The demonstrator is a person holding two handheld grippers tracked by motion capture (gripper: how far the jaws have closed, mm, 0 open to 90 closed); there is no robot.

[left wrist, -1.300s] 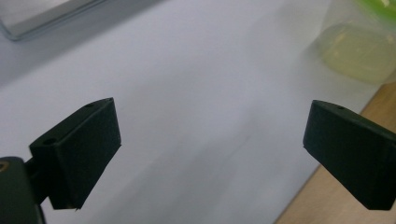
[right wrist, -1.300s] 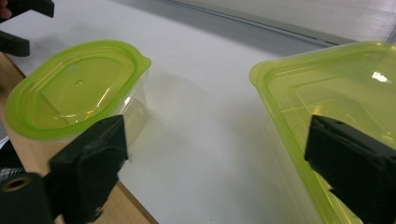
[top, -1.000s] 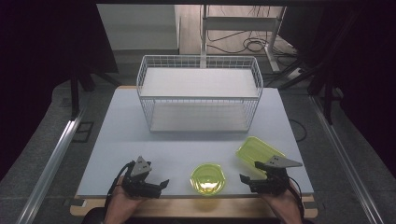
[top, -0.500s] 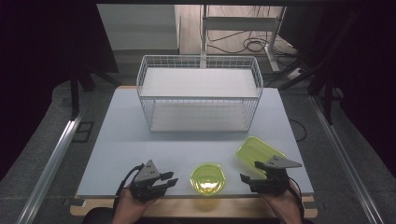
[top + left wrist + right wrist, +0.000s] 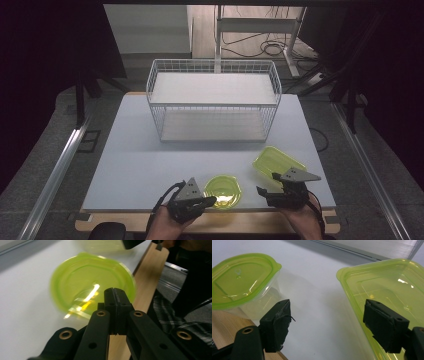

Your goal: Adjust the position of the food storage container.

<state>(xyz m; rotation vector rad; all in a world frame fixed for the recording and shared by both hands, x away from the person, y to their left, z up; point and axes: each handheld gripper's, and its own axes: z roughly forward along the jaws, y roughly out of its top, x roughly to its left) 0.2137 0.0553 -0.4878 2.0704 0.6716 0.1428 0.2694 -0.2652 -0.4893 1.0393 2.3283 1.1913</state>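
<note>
Pressing together with nothing between them, the left gripper has just closed its jaws at the near rim of the round green lidded container, while the right gripper hangs with jaws apart and empty just short of the rectangular green container. Judged an approach step: the next move calls for spreading the left jaws again to take the rim. Beyond lies the white tabletop, a white wire basket at its far side, then dark floor and cables.
</note>
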